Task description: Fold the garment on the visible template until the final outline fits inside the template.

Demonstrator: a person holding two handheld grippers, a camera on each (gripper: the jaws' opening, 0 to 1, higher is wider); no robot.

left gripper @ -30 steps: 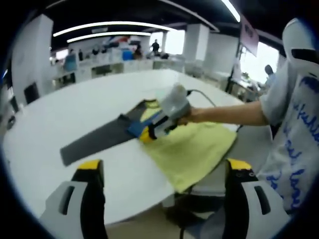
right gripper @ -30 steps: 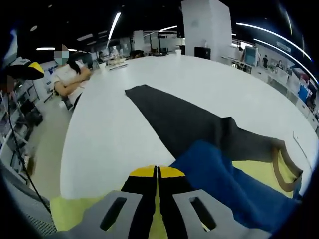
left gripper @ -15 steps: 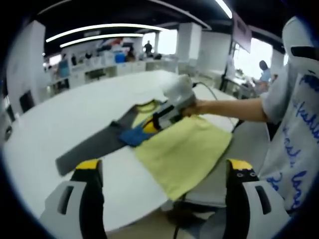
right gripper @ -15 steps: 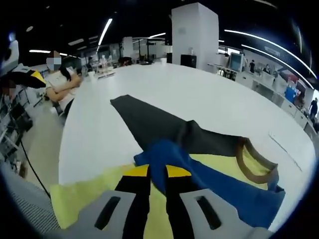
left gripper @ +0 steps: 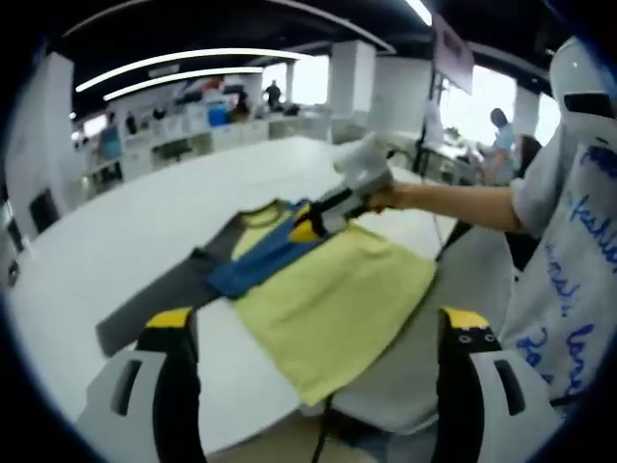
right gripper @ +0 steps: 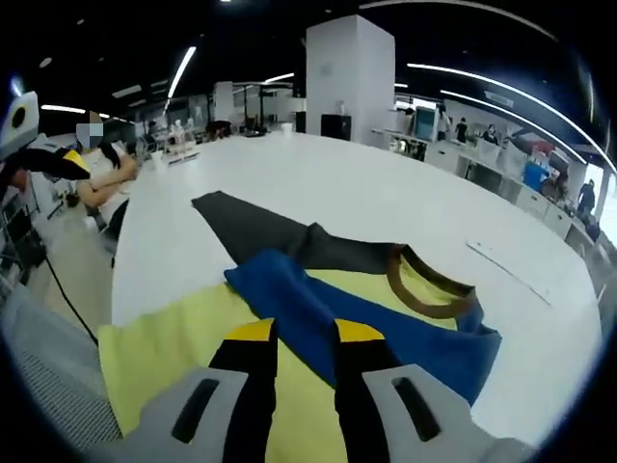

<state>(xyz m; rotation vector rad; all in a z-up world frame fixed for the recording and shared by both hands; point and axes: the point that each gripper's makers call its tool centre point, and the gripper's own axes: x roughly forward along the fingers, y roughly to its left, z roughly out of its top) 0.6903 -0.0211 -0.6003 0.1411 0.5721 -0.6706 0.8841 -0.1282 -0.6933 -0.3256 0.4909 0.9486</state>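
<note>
The garment lies spread on the table, its near edge reaching the table's edge. A sleeve is folded across the body; the template lies under the garment, beyond the sleeve. The right gripper sits over the collar end — its jaws slightly apart, straddling the sleeve. The left gripper hangs off the table's edge, well apart.

The left claw hangs with its two yellow-tipped jaws spread wide apart, gripping nothing. The right claw, reached forward on the person's outstretched bare forearm, has its jaws parted by a narrow gap.
</note>
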